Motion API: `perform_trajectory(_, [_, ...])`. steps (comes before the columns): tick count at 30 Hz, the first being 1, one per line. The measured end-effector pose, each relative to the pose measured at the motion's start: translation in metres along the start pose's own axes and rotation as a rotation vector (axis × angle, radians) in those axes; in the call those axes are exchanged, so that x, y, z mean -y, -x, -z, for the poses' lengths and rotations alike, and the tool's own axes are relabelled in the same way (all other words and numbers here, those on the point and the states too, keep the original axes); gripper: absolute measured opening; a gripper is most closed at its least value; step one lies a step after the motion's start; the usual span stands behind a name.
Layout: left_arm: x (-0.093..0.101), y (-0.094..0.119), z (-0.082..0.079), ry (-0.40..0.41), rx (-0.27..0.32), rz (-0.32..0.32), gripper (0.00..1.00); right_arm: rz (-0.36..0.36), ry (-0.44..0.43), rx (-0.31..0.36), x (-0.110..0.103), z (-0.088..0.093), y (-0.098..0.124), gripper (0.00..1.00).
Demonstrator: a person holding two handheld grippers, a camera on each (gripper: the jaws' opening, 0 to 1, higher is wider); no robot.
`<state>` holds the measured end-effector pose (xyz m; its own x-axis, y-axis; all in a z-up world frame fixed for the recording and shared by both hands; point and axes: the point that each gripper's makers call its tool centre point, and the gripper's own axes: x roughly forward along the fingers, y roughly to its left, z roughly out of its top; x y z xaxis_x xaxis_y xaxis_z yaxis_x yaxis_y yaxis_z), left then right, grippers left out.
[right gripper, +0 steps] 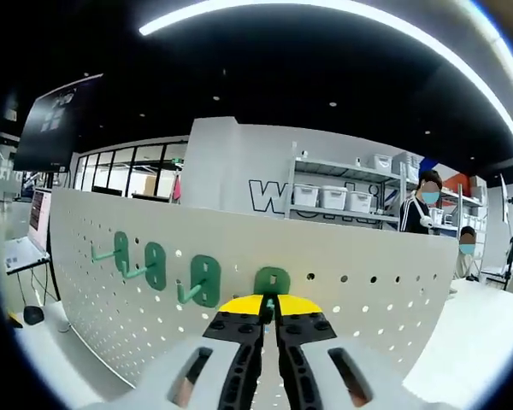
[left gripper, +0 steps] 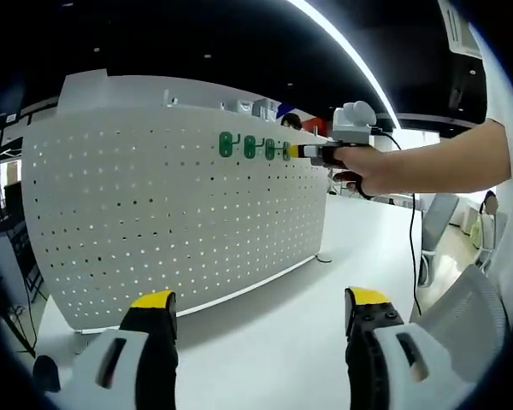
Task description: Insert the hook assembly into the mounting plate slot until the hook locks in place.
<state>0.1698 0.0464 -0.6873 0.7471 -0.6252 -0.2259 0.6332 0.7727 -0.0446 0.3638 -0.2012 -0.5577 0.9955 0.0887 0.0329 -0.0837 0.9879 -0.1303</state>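
Holding the fourth hook (right gripper: 272,282) by its prong, the right gripper (right gripper: 270,314) had its jaws clenched on it and pressed its green base flat against the pegboard (right gripper: 368,256), probably to seat it in the holes. The left gripper (left gripper: 261,320) hung released, away from the pegboard, leaving everything visible. Beyond, three hooks (right gripper: 158,265) already sat in a row on it.

Fourth green plastic hook (right gripper: 272,281): prong hidden between closed yellow-tipped right gripper (right gripper: 269,309) jaws. White perforated metal pegboard (right gripper: 342,282): lower edge hidden behind gripper body. Shelf bins (right gripper: 332,197): contents too small to tell.
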Motion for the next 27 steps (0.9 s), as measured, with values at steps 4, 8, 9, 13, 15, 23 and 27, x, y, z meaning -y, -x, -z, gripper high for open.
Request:
perform_trajectory(4, [-0.0005, 0.0000, 0.0002, 0.000, 0.000, 0.000, 0.83, -0.003, 0.005, -0.001, 0.0004, 0.0005, -0.0007, 0.02])
perform_trajectory(8, [-0.0018, 0.0002, -0.0003, -0.001, 0.000, -0.003, 0.82, -0.004, 0.010, -0.004, 0.0002, 0.0002, -0.0004, 0.02])
perform_trajectory(9, [-0.0020, 0.0003, -0.0003, -0.001, 0.000, -0.004, 0.82, -0.005, 0.011, -0.005, 0.0003, 0.0002, -0.0004, 0.02])
perform_trajectory(13, [-0.0012, 0.0006, -0.0014, 0.001, 0.007, 0.000, 0.83, -0.012, 0.007, -0.005, 0.0002, 0.0003, 0.0005, 0.03])
perform_trajectory(15, [-0.0015, 0.0010, -0.0009, -0.004, 0.003, -0.002, 0.83, -0.018, 0.007, -0.005, -0.0003, 0.0001, 0.0009, 0.03])
perform_trajectory(23, [-0.0031, 0.0028, -0.0006, -0.005, 0.002, -0.008, 0.83, -0.072, -0.004, 0.010, -0.0034, -0.0029, 0.0035, 0.07])
perform_trajectory(27, [-0.0027, 0.0032, -0.0012, -0.008, 0.001, -0.008, 0.83, -0.093, 0.009, 0.008, -0.0067, -0.0067, 0.0073, 0.11])
